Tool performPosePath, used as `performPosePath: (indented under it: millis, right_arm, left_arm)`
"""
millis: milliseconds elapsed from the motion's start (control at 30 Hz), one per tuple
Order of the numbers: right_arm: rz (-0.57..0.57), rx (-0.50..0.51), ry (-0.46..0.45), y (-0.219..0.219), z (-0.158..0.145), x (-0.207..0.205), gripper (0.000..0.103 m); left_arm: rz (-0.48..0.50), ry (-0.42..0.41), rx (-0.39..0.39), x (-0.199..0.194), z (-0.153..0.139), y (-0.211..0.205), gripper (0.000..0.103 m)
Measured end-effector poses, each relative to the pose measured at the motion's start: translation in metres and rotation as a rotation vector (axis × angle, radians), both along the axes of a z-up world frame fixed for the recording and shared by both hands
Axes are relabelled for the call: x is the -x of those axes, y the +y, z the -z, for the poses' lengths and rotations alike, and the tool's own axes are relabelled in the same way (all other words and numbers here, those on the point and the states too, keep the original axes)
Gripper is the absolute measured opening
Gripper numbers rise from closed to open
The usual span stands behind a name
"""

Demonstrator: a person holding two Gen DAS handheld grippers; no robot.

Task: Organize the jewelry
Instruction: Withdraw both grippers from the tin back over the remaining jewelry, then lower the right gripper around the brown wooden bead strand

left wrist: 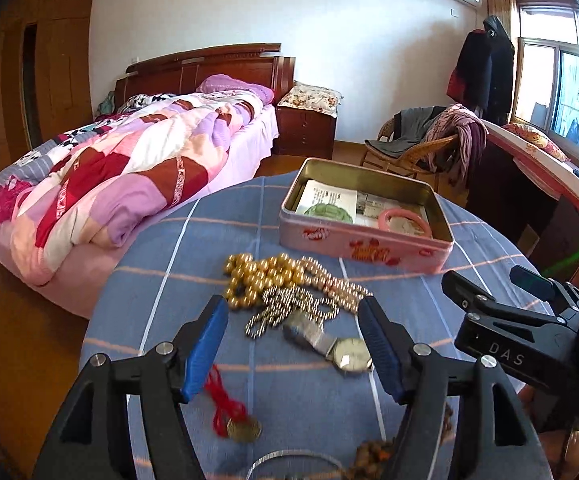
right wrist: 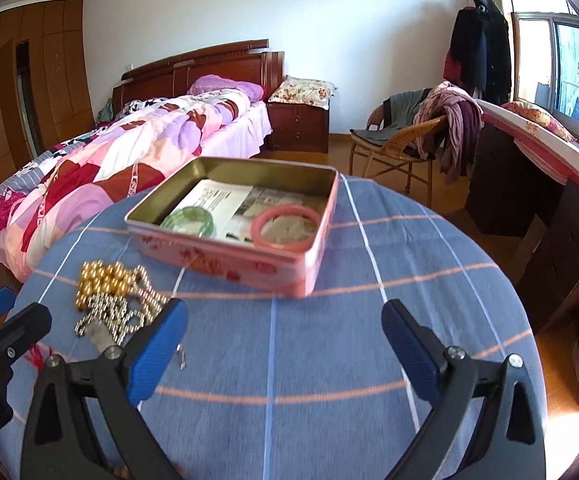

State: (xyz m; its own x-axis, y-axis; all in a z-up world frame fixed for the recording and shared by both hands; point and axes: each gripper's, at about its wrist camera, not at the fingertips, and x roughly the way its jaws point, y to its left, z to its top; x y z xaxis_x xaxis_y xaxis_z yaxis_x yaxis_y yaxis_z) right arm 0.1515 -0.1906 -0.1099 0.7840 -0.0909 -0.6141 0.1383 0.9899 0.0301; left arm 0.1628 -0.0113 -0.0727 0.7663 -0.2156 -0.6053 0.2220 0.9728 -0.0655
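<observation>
An open pink tin box (left wrist: pixel 363 246) (right wrist: pixel 225 258) sits on the blue checked tablecloth (left wrist: pixel 161 280). It holds a green bangle (left wrist: pixel 326 213) (right wrist: pixel 188 219), a pink bangle (left wrist: pixel 403 221) (right wrist: pixel 285 226) and a paper. In front lie a gold bead necklace (left wrist: pixel 257 274) (right wrist: pixel 103 278), a silver bead chain (left wrist: pixel 285 308) (right wrist: pixel 109 314), a wristwatch (left wrist: pixel 347 354) and a red-corded gold pendant (left wrist: pixel 241 426). My left gripper (left wrist: pixel 293 316) is open over the silver chain and watch. My right gripper (right wrist: pixel 285 320) is open and empty over bare cloth, right of the jewelry.
A silver bangle (left wrist: pixel 289 460) and brown beads (left wrist: pixel 373 454) lie at the table's near edge. A bed (left wrist: pixel 109 184) stands left, a wicker chair with clothes (left wrist: pixel 421 148) behind, a desk (right wrist: pixel 529 184) at right. The right gripper's body (left wrist: pixel 521 328) shows beside the left.
</observation>
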Motion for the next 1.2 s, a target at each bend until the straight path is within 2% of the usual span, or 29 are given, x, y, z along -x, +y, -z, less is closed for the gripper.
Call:
performPosePath:
  millis: [167, 300, 400, 500, 633, 833, 933, 967, 1000, 1033, 1067, 1200]
  right_arm:
    - [-0.013, -0.011, 0.005, -0.001, -0.003, 0.02, 0.1]
    - [-0.023, -0.023, 0.001, -0.004, -0.004, 0.041, 0.1]
    - [-0.046, -0.068, 0.019, -0.007, -0.002, 0.053, 0.1]
    - [-0.089, -0.126, 0.06, -0.004, 0.005, 0.058, 0.1]
    - [-0.17, -0.212, 0.122, 0.012, 0.017, 0.059, 0.1]
    - [-0.246, -0.195, 0.202, 0.047, 0.033, 0.053, 0.099]
    - [-0.288, -0.183, 0.249, 0.059, 0.039, 0.05, 0.089]
    - [-0.291, -0.155, 0.245, 0.062, 0.039, 0.05, 0.081]
    - [-0.316, -0.158, 0.244, 0.064, 0.039, 0.051, 0.058]
    - [-0.326, -0.154, 0.243, 0.065, 0.039, 0.052, 0.049]
    - [-0.326, -0.155, 0.24, 0.064, 0.039, 0.052, 0.043]
    - [-0.285, -0.153, 0.2, 0.054, 0.034, 0.054, 0.034]
  left_arm:
    - [-0.01, 0.011, 0.002, 0.021, 0.005, 0.012, 0.07]
    - [-0.051, 0.004, 0.001, 0.036, 0.009, 0.037, 0.083]
    - [-0.097, 0.002, 0.031, 0.044, 0.013, 0.061, 0.087]
    - [-0.137, 0.019, 0.047, 0.05, 0.018, 0.081, 0.087]
    - [-0.177, 0.019, 0.028, 0.052, 0.022, 0.095, 0.088]
    - [-0.192, 0.021, -0.017, 0.052, 0.027, 0.099, 0.087]
    - [-0.188, 0.036, -0.002, 0.051, 0.029, 0.102, 0.087]
    - [-0.187, 0.038, 0.004, 0.051, 0.029, 0.103, 0.088]
    - [-0.184, 0.039, 0.009, 0.052, 0.029, 0.103, 0.088]
    - [-0.178, 0.04, 0.015, 0.053, 0.029, 0.104, 0.087]
    - [-0.17, 0.043, 0.021, 0.053, 0.029, 0.104, 0.087]
    - [-0.108, 0.057, 0.041, 0.056, 0.028, 0.099, 0.087]
